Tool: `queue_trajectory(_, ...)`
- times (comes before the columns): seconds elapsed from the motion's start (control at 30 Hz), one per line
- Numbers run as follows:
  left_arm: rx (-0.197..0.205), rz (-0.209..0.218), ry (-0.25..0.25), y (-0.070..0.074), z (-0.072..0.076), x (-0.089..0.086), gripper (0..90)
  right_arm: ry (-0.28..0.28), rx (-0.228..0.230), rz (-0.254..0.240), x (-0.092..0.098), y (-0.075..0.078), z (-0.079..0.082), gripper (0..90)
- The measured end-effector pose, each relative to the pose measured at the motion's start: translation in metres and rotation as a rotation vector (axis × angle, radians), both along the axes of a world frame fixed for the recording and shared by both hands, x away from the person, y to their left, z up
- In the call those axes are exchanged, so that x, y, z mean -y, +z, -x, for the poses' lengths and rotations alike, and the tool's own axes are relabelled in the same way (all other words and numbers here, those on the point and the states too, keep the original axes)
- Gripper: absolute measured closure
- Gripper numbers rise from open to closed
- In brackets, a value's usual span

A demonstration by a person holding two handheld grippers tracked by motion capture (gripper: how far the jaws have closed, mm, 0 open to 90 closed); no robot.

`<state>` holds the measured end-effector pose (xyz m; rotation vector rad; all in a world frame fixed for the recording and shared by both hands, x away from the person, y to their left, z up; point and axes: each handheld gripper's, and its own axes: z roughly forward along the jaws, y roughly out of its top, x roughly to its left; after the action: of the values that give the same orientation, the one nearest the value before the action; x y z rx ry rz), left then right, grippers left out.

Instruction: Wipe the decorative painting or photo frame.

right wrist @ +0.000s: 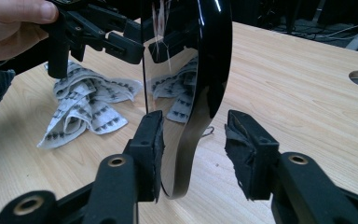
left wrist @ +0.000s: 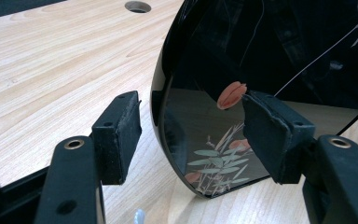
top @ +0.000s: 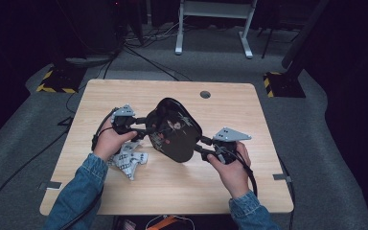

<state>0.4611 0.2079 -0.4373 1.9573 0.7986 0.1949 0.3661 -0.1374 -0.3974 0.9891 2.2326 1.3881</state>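
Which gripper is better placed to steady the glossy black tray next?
Right gripper: one finger already touches the glossy black tray's rim. Left gripper's fingers stand clear of it.

Light wood bench (top: 249,191) with cable hole (top: 205,94) near far edge; grey carpet floor (top: 326,143); white desk frame (top: 213,24) behind; yellow-black hazard-striped bases (top: 57,81) either side; cables (top: 148,57) trailing; surroundings dark
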Motion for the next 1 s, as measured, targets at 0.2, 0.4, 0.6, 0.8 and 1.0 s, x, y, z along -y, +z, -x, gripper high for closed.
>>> queue_trajectory(0.2, -0.002, 0.029, -0.028, -0.004, -0.003, 0.002, 35.8, -0.007, 0.002, 0.013, -0.004, -0.002, -0.001, 64.0)
queue_trajectory(0.4, 0.006, 0.028, -0.039, -0.004, -0.003, 0.004, 36.0, -0.001, 0.008, 0.01, -0.005, -0.002, -0.001, 73.7)
queue_trajectory(0.6, 0.002, 0.023, -0.034, -0.003, -0.001, 0.003, 37.5, -0.017, 0.01, 0.009, -0.009, -0.001, -0.001, 74.8)
queue_trajectory(0.8, 0.004, -0.004, -0.028, -0.001, 0.003, 0.003, 40.6, -0.016, -0.002, 0.004, -0.007, -0.001, -0.003, 74.4)
queue_trajectory(1.0, 0.015, -0.038, -0.013, 0.001, 0.007, 0.004, 43.0, -0.023, -0.006, -0.003, -0.005, -0.001, -0.006, 73.4)
